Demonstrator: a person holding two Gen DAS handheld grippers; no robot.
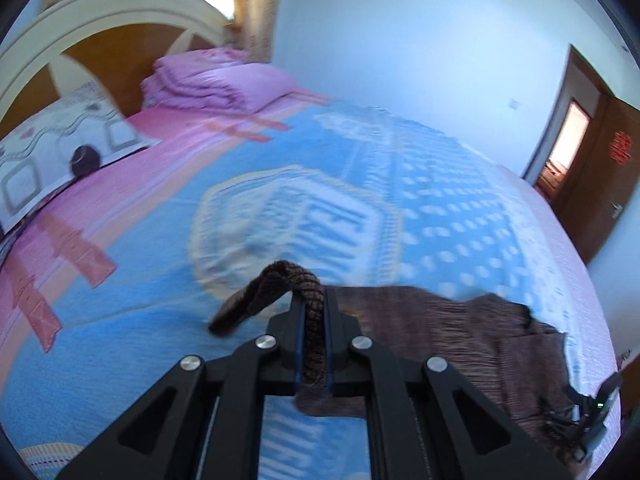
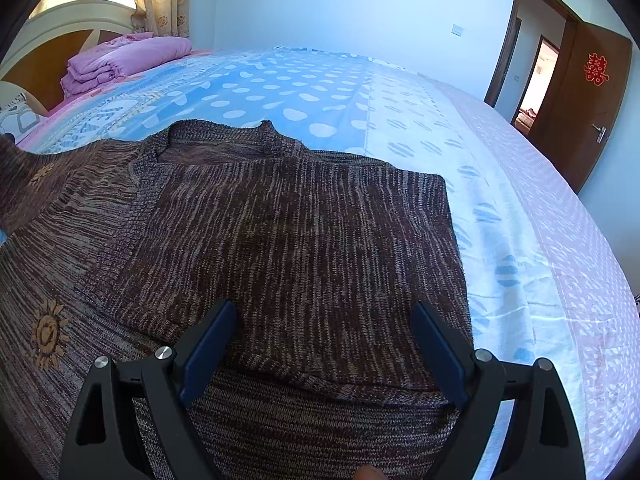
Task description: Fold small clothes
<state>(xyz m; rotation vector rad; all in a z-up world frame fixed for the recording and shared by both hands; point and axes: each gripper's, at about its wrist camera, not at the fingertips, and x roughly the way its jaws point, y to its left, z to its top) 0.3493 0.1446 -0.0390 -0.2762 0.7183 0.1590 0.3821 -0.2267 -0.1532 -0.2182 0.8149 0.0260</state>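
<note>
A brown knitted sweater (image 2: pixel 288 240) lies on the bed, its right side folded over the body. Orange sun motifs mark its left part. My left gripper (image 1: pixel 313 296) is shut on a bunched edge of the sweater (image 1: pixel 310 332), lifted above the bedspread; the cloth loops over the fingertips and trails off right (image 1: pixel 460 328). My right gripper (image 2: pixel 324 316) hovers wide open just over the folded panel, nothing between its blue pads (image 2: pixel 208 352). The right gripper also shows at the lower right edge of the left wrist view (image 1: pixel 596 412).
The bed carries a blue, white and pink patterned bedspread (image 1: pixel 200 264). A folded purple quilt (image 2: pixel 124 60) and a patterned pillow (image 1: pixel 60 152) lie by the headboard (image 1: pixel 100 28). A brown door (image 2: pixel 580 92) stands open on the right. A fingertip (image 2: pixel 368 472) shows at the bottom edge.
</note>
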